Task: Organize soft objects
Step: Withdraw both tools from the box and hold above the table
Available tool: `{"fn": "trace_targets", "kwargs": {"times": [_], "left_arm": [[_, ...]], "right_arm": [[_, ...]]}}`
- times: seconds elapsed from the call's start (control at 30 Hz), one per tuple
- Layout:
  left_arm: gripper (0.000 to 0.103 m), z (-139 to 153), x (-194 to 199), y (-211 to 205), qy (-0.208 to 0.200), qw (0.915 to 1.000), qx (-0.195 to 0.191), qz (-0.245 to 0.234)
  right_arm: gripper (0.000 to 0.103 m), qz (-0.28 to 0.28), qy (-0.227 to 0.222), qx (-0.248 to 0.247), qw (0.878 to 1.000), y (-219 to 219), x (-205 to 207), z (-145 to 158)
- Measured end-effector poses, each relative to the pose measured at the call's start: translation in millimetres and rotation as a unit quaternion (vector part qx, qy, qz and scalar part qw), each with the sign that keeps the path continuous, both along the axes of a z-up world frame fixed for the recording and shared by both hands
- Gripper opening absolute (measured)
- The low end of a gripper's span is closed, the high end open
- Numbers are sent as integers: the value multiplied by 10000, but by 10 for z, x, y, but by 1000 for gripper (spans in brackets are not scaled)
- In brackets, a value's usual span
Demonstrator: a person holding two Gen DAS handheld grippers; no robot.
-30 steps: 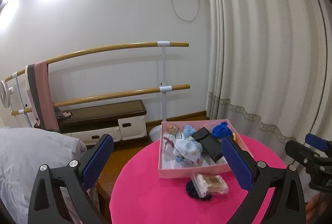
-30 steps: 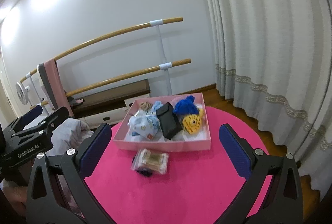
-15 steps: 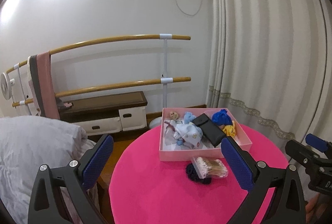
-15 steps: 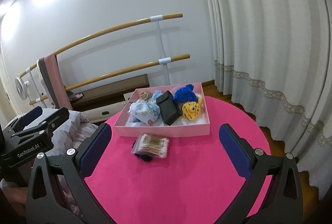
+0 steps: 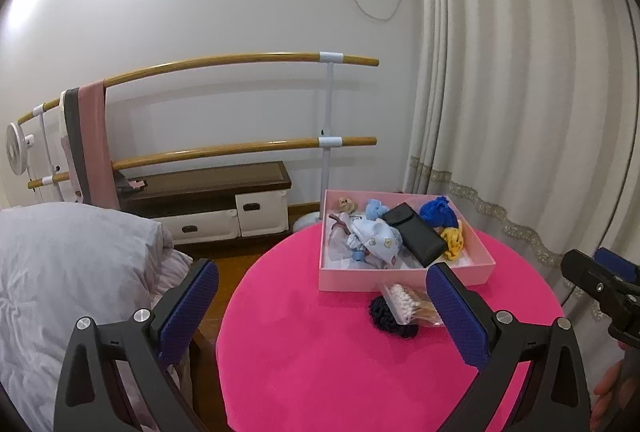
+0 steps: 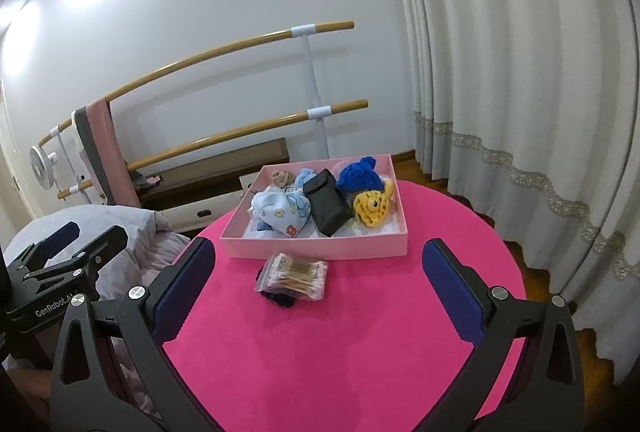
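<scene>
A pink box (image 6: 320, 249) (image 5: 400, 278) sits at the far side of the round pink table (image 6: 340, 352) (image 5: 320, 360). Inside lie a light blue patterned cloth (image 6: 282, 212), a black pouch (image 6: 327, 207), a blue knit piece (image 6: 358, 176) and a yellow knit toy (image 6: 370, 210). In front of the box a clear bag of cotton swabs (image 6: 298, 274) (image 5: 404, 302) rests on a dark navy knit item (image 5: 390, 318). My left gripper (image 5: 322, 312) and right gripper (image 6: 318, 290) both hover open above the near table, holding nothing.
A grey-white duvet (image 5: 72, 272) lies left of the table. Wooden ballet bars (image 5: 240, 104) with a pink cloth (image 5: 94, 144) and a low bench (image 5: 208, 192) stand along the wall. Curtains (image 6: 520, 92) hang on the right.
Both grippers have pulled back and lifted slightly, so the table and box look farther away and lower. Nothing on the table has moved; both grippers stay open.
</scene>
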State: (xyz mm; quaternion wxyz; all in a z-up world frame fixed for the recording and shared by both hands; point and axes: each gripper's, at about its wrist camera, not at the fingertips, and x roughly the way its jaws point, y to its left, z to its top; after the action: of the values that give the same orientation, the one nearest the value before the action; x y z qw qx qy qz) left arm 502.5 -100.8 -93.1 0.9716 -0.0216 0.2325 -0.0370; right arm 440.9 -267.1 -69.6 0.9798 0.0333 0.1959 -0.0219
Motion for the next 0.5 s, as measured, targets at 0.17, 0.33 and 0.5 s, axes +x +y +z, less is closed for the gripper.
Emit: {"fn": "trace_targets", "kwargs": {"times": [0.17, 0.33, 0.5], "left_arm": [[103, 11, 15, 11, 58, 10000, -21, -1], [103, -10, 53, 46, 107, 9999, -42, 0], [103, -42, 83, 95, 157, 9999, -45, 36]], "right_arm": [[103, 2, 57, -8, 10000, 28, 72, -24], [103, 19, 130, -3, 9999, 51, 142, -75], [103, 28, 250, 20, 9997, 56, 240, -167]]}}
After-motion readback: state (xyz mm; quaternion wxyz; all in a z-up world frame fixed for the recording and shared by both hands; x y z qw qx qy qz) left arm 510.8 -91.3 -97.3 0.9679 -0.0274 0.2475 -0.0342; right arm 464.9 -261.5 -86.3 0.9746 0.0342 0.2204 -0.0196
